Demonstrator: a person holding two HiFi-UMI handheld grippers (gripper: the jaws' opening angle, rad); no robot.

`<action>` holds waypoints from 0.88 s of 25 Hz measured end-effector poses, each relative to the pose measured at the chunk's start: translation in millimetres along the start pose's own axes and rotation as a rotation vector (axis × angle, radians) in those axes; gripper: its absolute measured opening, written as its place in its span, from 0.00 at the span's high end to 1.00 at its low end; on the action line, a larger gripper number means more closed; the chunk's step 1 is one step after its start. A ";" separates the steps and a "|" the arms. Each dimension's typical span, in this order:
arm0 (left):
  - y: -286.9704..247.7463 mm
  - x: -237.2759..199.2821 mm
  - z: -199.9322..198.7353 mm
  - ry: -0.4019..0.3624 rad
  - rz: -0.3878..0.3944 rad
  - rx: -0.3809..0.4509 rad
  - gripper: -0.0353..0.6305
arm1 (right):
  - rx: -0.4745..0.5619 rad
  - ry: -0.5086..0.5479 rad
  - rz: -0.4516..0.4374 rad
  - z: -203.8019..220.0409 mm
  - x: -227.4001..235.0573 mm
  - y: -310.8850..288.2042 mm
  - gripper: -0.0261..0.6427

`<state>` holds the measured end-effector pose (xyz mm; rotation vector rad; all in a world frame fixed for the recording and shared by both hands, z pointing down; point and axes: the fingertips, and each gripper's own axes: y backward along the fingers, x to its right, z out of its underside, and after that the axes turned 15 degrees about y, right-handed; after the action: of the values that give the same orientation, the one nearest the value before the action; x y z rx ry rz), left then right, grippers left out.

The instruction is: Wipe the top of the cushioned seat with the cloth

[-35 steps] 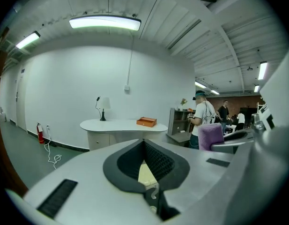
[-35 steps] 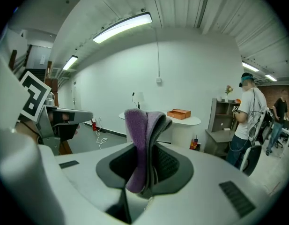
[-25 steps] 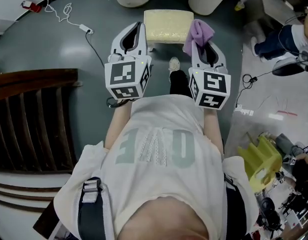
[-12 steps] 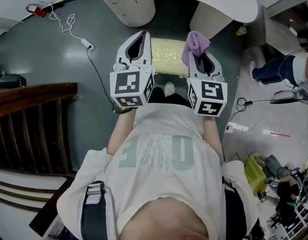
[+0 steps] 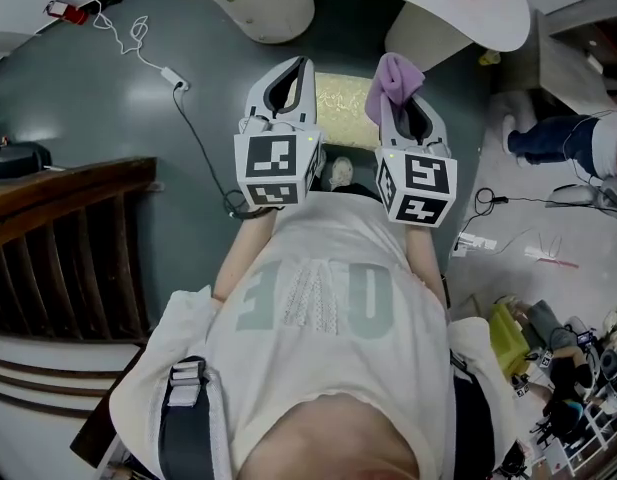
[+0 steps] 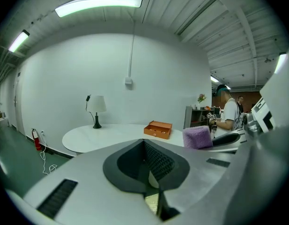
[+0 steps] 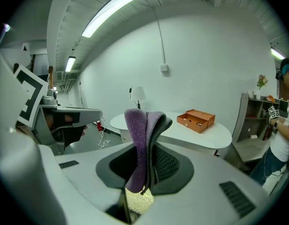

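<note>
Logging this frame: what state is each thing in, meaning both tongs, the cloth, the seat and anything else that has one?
left tongs: shut, holding nothing.
right tongs: shut on the cloth.
cloth: folded, pinched upright, held above the seat and not touching it.
cushioned seat: top bare, nothing resting on it.
orange box: lid open, sitting on the white table.
ceiling light: on.
</note>
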<state>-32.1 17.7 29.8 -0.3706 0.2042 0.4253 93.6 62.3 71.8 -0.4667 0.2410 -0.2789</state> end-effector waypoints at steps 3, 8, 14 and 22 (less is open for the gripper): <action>-9.7 -9.6 -4.0 -0.008 -0.002 0.000 0.94 | -0.004 0.001 0.005 -4.1 0.9 -12.2 0.83; -30.3 -25.3 6.3 -0.029 0.021 -0.053 0.94 | -0.008 -0.009 -0.021 -3.7 -0.4 -37.3 0.83; -69.1 -58.1 44.3 -0.029 0.022 -0.112 0.94 | -0.087 -0.011 -0.071 29.0 -6.7 -90.4 0.83; -144.5 -115.2 136.9 -0.020 -0.003 -0.085 0.94 | -0.102 -0.050 -0.113 116.9 -23.6 -185.7 0.83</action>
<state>-55.8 -92.9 230.0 -0.4495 0.1663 0.4350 66.9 -41.7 264.6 -0.5889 0.1811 -0.3657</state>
